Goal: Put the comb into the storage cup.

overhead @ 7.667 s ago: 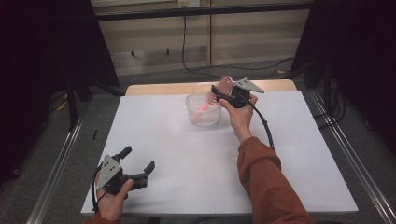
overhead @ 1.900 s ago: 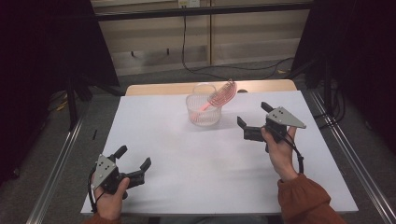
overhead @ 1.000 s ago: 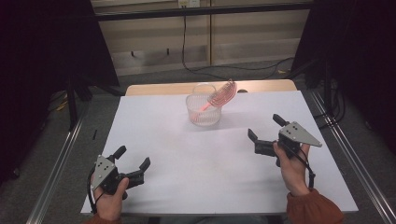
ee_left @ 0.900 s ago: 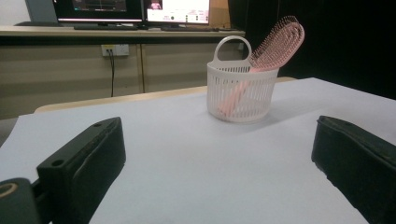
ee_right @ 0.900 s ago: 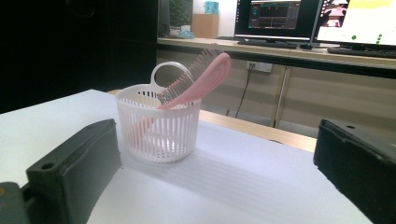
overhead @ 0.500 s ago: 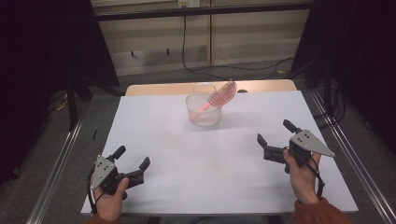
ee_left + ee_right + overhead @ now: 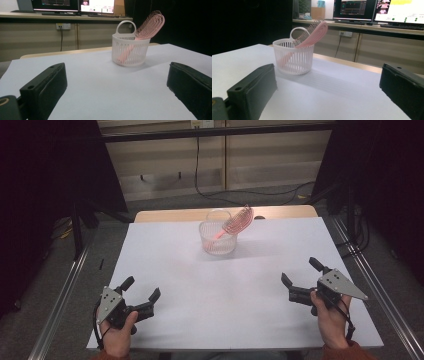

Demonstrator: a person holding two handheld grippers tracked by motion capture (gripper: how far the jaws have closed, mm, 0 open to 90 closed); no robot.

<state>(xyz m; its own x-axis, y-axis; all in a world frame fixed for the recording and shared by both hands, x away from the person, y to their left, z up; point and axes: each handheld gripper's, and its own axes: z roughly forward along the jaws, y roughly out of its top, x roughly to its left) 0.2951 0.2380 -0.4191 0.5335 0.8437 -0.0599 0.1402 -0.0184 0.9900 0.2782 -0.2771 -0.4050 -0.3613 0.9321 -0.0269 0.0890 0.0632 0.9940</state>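
White paper covered the table (image 7: 240, 320). Near its far edge stood a small white plastic basket (image 7: 218, 238) with a pink hairbrush (image 7: 235, 222) leaning inside it. Both the left gripper (image 7: 141, 294) and the right gripper (image 7: 299, 272) rested near the front corners, well apart from the basket, fingers wide open and holding nothing.
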